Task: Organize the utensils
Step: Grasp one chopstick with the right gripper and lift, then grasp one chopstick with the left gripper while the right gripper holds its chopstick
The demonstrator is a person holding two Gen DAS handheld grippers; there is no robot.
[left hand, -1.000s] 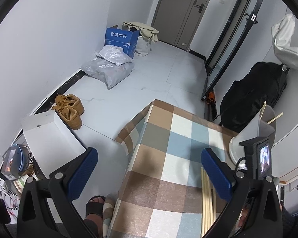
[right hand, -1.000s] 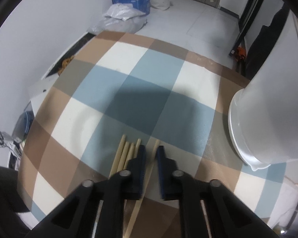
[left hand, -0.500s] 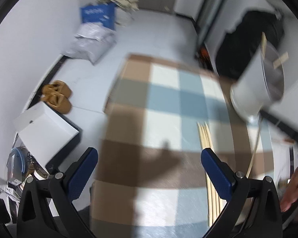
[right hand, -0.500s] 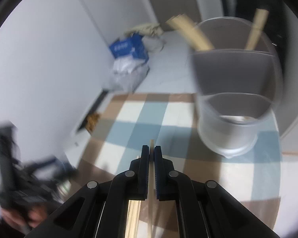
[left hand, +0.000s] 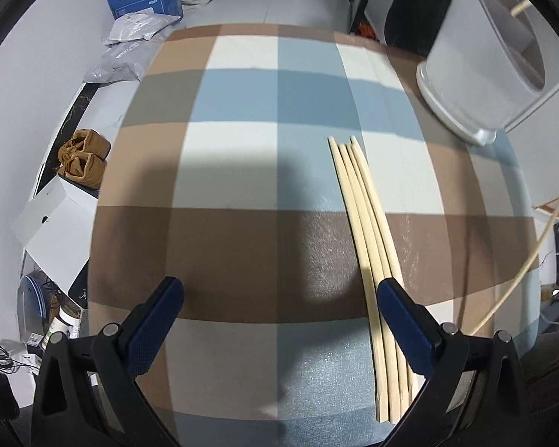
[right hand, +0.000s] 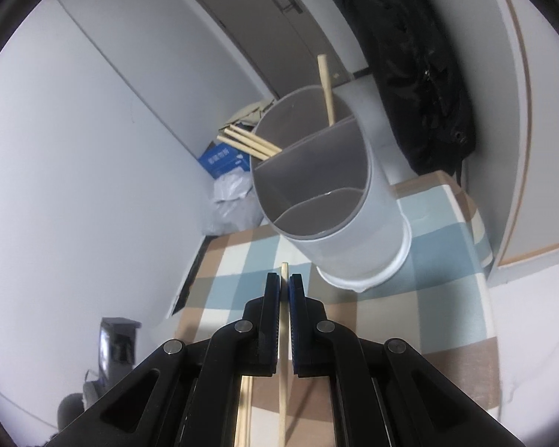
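Pale wooden chopsticks (left hand: 369,246), four together, are seen from the left wrist lying on the checked table (left hand: 242,171); the left gripper (left hand: 279,320), lowered towards them within the last second, is held with fingers wide apart, its right finger just beside the bundle. From the right wrist, a single chopstick (right hand: 284,335), lifted off the table a second ago, is clamped between the right gripper (right hand: 284,287) fingers and aimed at the divided grey utensil holder (right hand: 328,201), where others stand.
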